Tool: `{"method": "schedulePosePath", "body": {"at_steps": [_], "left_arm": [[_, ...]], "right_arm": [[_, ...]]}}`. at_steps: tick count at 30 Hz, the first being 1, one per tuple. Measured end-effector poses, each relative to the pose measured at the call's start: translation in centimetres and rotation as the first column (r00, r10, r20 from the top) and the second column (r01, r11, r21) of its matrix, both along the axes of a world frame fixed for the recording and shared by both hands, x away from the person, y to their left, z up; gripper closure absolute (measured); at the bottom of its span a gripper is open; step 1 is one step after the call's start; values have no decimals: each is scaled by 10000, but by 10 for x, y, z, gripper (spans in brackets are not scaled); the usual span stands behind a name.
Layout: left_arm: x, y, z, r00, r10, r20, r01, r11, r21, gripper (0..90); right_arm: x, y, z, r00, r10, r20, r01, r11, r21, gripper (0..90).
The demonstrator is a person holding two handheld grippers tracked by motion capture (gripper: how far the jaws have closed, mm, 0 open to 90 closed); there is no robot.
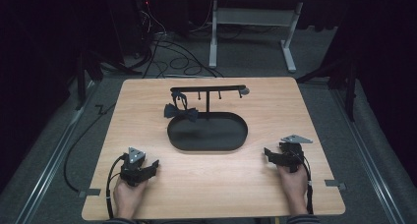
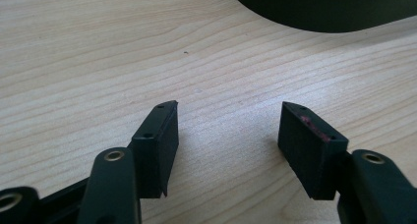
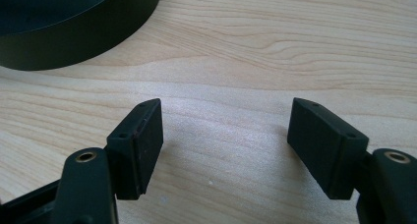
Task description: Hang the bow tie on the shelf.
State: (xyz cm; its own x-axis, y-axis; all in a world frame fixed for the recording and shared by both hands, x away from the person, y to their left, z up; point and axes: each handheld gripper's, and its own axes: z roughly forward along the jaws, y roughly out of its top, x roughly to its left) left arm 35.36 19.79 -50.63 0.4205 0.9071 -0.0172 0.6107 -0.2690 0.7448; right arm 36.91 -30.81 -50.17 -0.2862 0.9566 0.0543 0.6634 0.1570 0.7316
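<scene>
A: Fingers [image 2: 157, 145]?
B: Both grippers' jaws are spread, holding nothing. Left gripper [image 1: 140, 169] and right gripper [image 1: 281, 156] rest near the table's [image 1: 216, 189] front edge.
A: The bow [image 1: 180, 113]?
B: On the tray's [image 1: 209, 146] back-left rim, under the rack [image 1: 207, 90]. Probably best to approach slowly and pinch its centre knot.

Black oval tray [image 1: 207, 133] mid-table, left gripper [image 1: 141, 168] and right gripper [image 1: 278, 156] well apart on either near side of it

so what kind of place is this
Probably a lab or recording workspace, not a home: a bare wooden table on grey carpet, loose cables trailing across the floor behind it, dark surroundings, and a metal-legged desk frame beyond.
</scene>
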Motion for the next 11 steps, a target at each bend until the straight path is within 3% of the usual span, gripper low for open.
{"method": "schedulePosePath", "body": {"at_steps": [11], "left_arm": [[1, 0, -1, 10000, -35, 73, 35, 10000, -69, 366]], "right_arm": [[0, 0, 0, 10000, -1, 1, 1, 10000, 6, 309]]}}
